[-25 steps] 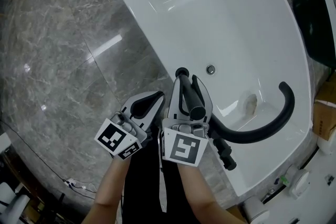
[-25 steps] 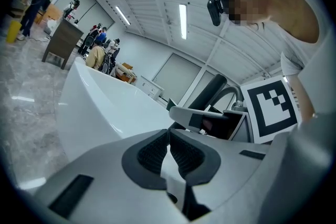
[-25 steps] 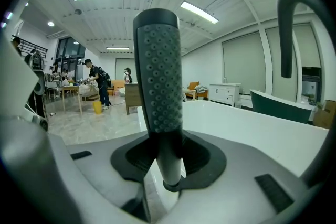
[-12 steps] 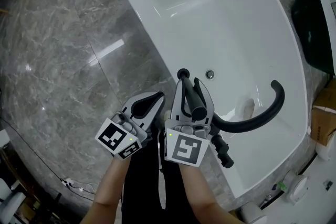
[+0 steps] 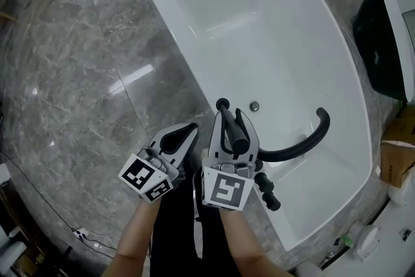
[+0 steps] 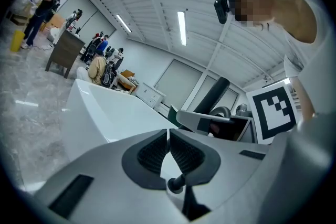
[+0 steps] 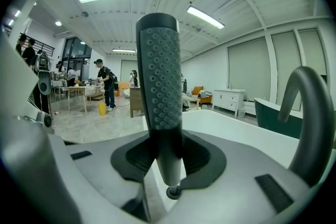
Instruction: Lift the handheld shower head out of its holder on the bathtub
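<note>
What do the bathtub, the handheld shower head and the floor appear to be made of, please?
Bathtub: glossy white, probably acrylic or enamel; it shows sharp light reflections.
Handheld shower head: matte dark grey, likely plastic or coated metal, face dotted with nozzles.
Floor: polished grey stone or stone-look tile, veined, with bright glare streaks.

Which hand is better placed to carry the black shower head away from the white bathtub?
Right. The right gripper has its jaws clamped on the slim black handheld shower head. The left gripper, beside it, has its jaws shut on nothing.
</note>
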The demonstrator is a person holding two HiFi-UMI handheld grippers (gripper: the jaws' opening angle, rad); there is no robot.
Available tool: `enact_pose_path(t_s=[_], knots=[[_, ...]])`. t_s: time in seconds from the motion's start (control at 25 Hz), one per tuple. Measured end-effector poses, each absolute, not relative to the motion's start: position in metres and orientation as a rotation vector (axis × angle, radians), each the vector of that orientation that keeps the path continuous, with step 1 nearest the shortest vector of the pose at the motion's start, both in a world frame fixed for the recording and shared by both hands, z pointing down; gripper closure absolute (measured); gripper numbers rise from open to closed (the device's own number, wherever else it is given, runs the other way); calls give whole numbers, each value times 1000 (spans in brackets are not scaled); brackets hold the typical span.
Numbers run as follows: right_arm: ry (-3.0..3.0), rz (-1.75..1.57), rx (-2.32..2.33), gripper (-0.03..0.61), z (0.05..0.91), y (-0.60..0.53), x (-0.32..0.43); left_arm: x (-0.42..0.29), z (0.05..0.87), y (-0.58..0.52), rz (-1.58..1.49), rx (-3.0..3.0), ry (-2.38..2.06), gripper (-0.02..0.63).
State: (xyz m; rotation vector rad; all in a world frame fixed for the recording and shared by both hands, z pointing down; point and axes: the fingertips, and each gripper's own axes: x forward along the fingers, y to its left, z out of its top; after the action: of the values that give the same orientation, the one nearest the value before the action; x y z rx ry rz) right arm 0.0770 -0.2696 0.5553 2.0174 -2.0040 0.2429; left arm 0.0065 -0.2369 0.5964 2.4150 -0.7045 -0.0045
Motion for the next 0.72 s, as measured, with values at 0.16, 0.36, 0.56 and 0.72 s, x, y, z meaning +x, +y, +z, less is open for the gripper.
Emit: enact_pose_path(t_s=[0.16, 0.36, 0.56, 0.72], knots=[[-2023, 251, 2026, 446, 535, -270, 74, 6, 578, -239, -9, 2426, -705, 594], [-2029, 231, 2018, 446, 512, -271, 75, 9, 554, -242, -11, 2454, -699, 594], [-2051, 217, 2008, 446, 494, -269, 71, 11, 534, -239, 4, 2480, -690, 594], [-2064, 218, 2006, 446, 480, -268, 69, 10, 520, -237, 11, 2488, -699, 594]])
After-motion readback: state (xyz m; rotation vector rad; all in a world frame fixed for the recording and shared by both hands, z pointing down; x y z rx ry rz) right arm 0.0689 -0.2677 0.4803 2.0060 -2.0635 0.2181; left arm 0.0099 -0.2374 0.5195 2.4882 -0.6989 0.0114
